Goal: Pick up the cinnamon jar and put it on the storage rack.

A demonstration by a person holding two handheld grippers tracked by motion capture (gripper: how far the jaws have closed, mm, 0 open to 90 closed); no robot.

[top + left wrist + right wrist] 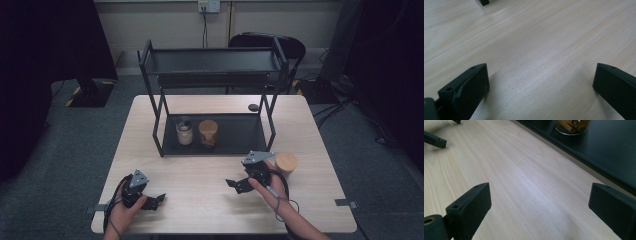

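**A:** Where do the two grippers stand?

**B:** Both are low over the pale wooden table [210,200]. The left gripper [156,201] sits near the front left corner in the person's left hand [125,212]. Its jaws are spread wide with only bare wood between them. It grips nothing.

**A:** And the other?

**B:** The right gripper [235,184], in the right hand [267,192], is the same: jaws wide apart, nothing held. Its tips point toward the left gripper, with bare table between them.

**A:** What lies around it?

**B:** Just behind its grey plate stands a jar with a wooden lid [286,163], close to the hand but not in the jaws. Ahead of it and to one side is the black two-tier rack [215,65]. On the rack's bottom tray are a clear jar with a dark lid [184,131] and a jar of brown sticks [208,133], side by side. In the right gripper view the tray edge [584,161] runs just past the far jaw.
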